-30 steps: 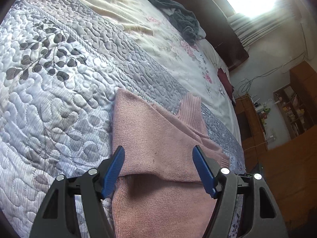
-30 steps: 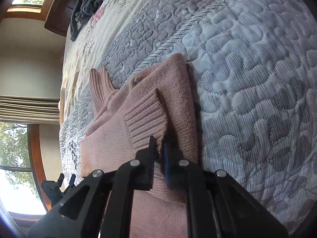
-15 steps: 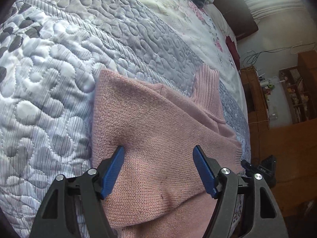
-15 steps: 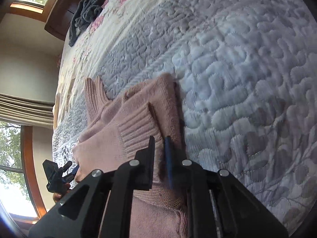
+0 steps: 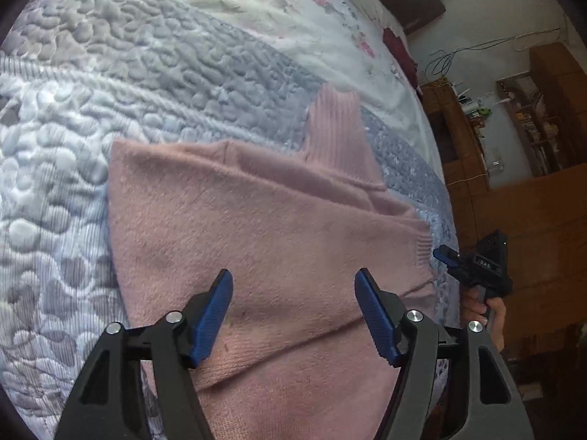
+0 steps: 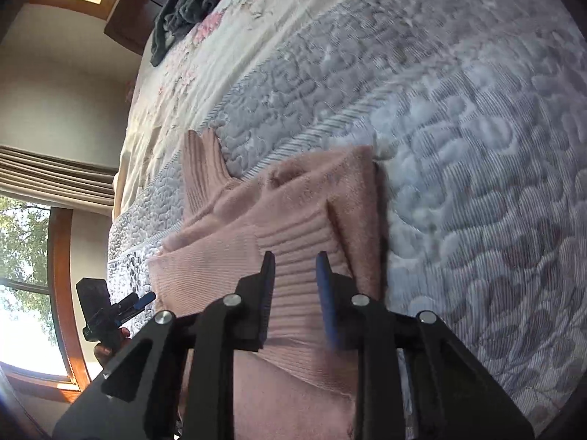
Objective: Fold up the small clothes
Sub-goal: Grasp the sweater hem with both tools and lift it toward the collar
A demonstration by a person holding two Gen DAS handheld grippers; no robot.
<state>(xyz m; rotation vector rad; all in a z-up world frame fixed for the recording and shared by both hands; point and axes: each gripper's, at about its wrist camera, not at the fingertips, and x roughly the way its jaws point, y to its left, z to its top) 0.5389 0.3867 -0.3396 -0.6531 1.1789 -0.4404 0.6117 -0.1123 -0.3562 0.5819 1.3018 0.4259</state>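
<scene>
Sweater [image 5: 279, 242] lies on the quilt [image 5: 154, 73] with sleeves folded across its body, collar toward the bed's far edge, both the left gripper [image 5: 293, 308] and right gripper [image 6: 295, 286] spread, empty above it; the body fold seems left.

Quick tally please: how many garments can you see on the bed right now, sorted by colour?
Pink: 1, the pink knitted sweater lying part-folded on the grey quilted bedspread.
Dark grey: 1, the crumpled dark grey garment near the wooden headboard.
Total: 2 garments.
</scene>
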